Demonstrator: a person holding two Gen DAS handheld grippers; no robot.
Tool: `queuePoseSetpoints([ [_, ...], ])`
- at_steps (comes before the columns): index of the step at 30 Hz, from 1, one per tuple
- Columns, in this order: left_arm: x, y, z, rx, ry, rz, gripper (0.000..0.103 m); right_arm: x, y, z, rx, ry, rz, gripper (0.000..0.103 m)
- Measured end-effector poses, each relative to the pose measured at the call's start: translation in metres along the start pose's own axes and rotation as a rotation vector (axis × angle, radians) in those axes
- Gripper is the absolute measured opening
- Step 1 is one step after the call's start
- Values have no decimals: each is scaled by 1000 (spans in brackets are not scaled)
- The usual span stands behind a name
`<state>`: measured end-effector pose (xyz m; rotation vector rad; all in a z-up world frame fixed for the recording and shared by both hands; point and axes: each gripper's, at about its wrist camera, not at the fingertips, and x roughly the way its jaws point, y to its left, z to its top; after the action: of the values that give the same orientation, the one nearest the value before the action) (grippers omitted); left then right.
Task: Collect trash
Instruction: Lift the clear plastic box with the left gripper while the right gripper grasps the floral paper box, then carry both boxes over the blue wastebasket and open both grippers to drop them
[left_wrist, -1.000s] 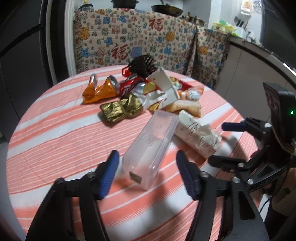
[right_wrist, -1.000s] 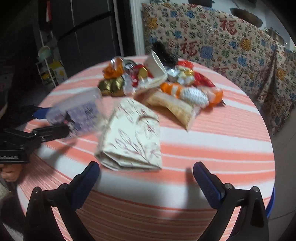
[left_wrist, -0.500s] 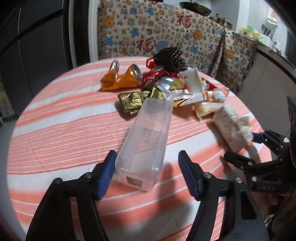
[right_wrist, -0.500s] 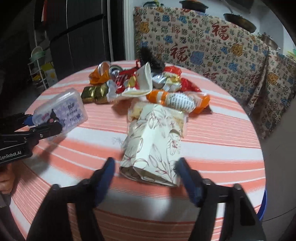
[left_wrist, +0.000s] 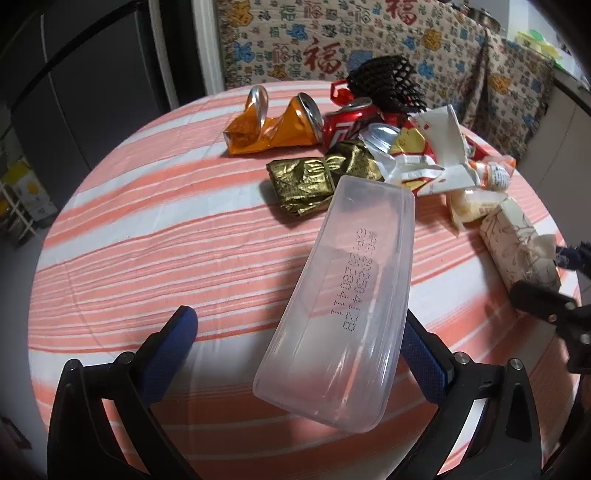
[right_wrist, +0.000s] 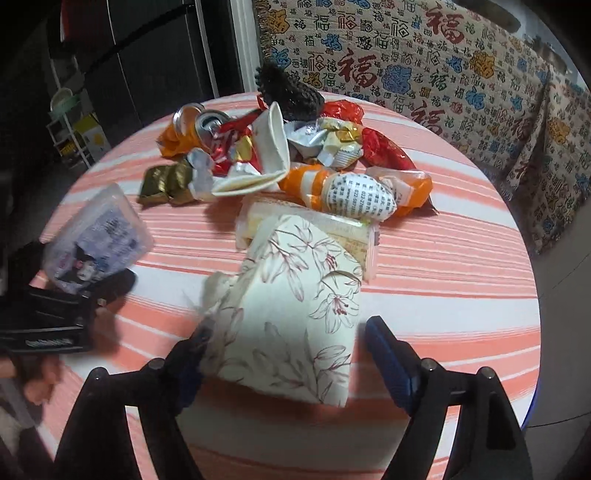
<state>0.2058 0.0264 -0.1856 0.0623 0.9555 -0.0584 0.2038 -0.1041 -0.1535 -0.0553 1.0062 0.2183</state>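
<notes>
Trash on my worktop (left_wrist: 147, 229): light, slippery clear box (left_wrist: 343, 306) between just-widened left jaws; soft floral pack (right_wrist: 295, 306) between open right jaws

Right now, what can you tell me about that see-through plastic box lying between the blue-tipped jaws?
The clear plastic box is long, rounded at its corners and looks empty, with a dotted date code printed along one face. The right wrist view shows a cartoon label on another face. It lies tilted between the left gripper, whose jaws have just been opening; its right side is against the right pad, the left pad stands clear. Its far end reaches the gold foil wrapper.
</notes>
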Motion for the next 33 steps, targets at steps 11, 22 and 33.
queuePoseSetpoints([
  [11,-40,12,8,-20,-107,-177,32,-27,-2,4,75,-17,74,39],
  [22,-72,-36,7,14,-116,-248,31,-70,-24,-1,85,-67,134,38],
  [33,-84,-148,54,130,-116,-374,31,-100,-99,-6,177,-130,101,38],
])
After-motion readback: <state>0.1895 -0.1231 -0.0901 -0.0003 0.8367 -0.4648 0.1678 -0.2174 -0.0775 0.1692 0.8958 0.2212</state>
